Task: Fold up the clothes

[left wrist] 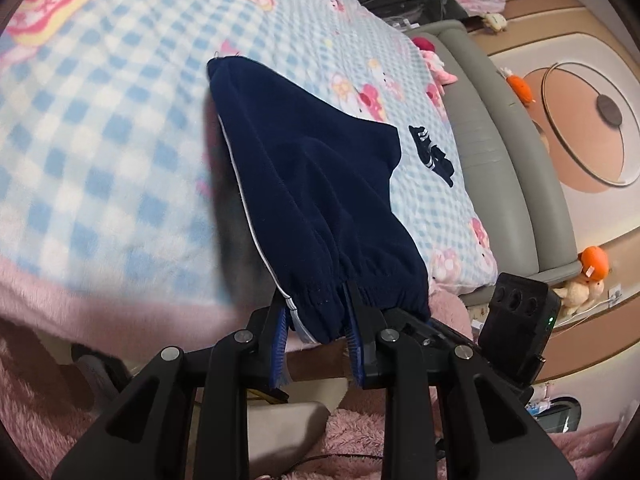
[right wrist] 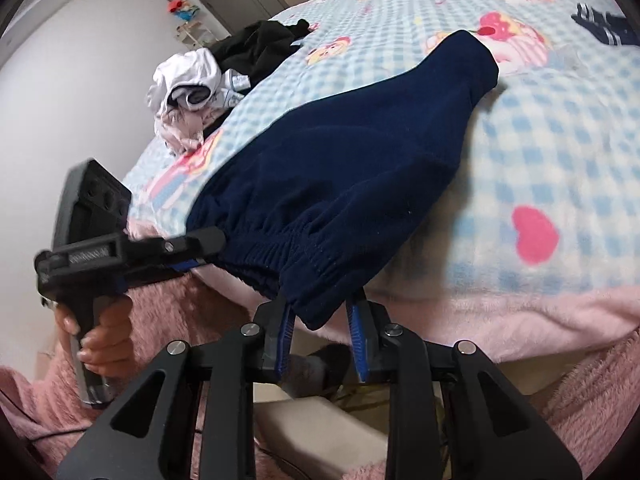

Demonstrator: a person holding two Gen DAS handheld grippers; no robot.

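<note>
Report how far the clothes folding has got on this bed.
Done: nothing clearly folded; a small navy striped item lies apart on the checked blanket, its state unclear. In hand: the left gripper and right gripper each clamp the elastic waistband of the navy shorts, lifted at the bed's edge. Left: folding the shorts, then the heap of white and black clothes farther along the bed.

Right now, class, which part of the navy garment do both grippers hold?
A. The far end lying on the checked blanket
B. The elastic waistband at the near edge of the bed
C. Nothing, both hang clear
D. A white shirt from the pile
B: the left gripper and right gripper each pinch the gathered waistband of the navy garment, whose far end trails onto the checked blanket.
</note>
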